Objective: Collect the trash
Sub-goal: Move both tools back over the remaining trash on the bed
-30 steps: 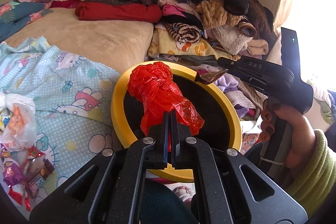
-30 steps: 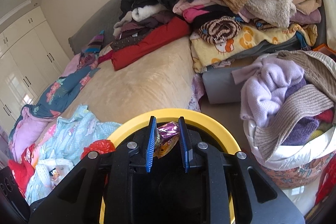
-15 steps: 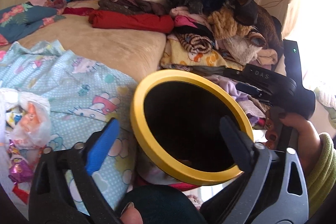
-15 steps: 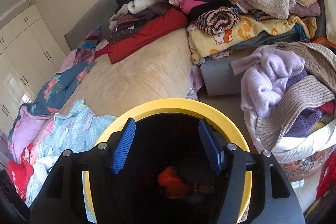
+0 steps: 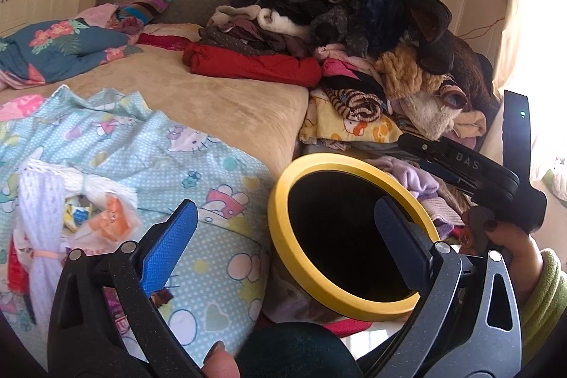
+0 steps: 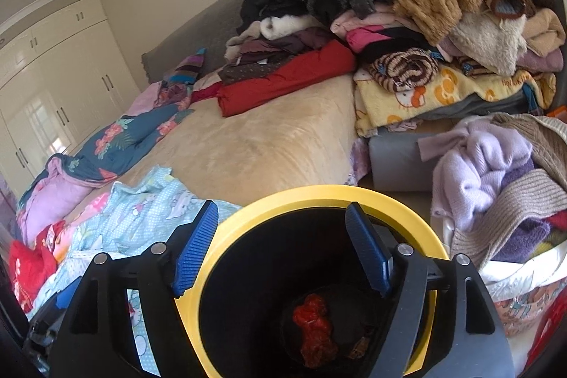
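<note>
A tan bed carried heaped clothes — cupboards behind. Over the bin, left gripper jaws stood spread, empty; right gripper jaws were opening, empty.

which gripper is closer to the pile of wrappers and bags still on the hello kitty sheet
Left. The left gripper is open beside the pile of wrappers and bags, its blue pad next to it. The right gripper, jaws opening and empty, hangs over the yellow-rimmed bin.

Black grippers, blue-padded fingers; green sleeve, seemingly fleece.
</note>
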